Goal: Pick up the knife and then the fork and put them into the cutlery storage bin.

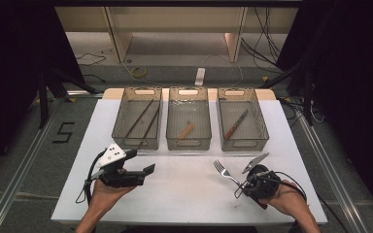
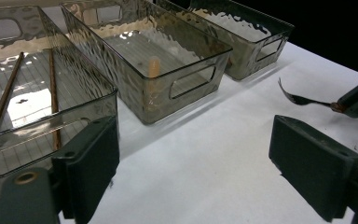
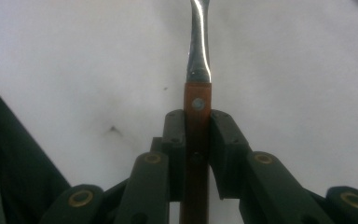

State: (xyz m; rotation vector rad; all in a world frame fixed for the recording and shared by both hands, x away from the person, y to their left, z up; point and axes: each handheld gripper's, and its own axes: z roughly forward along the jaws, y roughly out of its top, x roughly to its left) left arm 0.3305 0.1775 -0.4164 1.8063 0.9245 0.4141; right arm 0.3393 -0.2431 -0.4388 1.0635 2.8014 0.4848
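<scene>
The silver fork with a brown wooden handle (image 1: 225, 172), lower right of the high view, we pinch in our right gripper (image 3: 197, 135); our left gripper (image 1: 143, 162), lower left, gapes wide over the white table (image 1: 184, 194).

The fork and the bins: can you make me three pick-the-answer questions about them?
1. Where is the metal fork with the brown wooden handle?
A. in the middle bin
B. in the right tool
C. on the floor

2. How many clear smoky plastic bins are there?
A. two
B. three
C. five

3. The left tool is:
A. open
B. shut on a spoon
C. shut on a knife

Key: 1 B, its jaws pinch the fork's handle; 2 B, three stand in a row; 3 A, its jaws stand apart with nothing between.
</scene>
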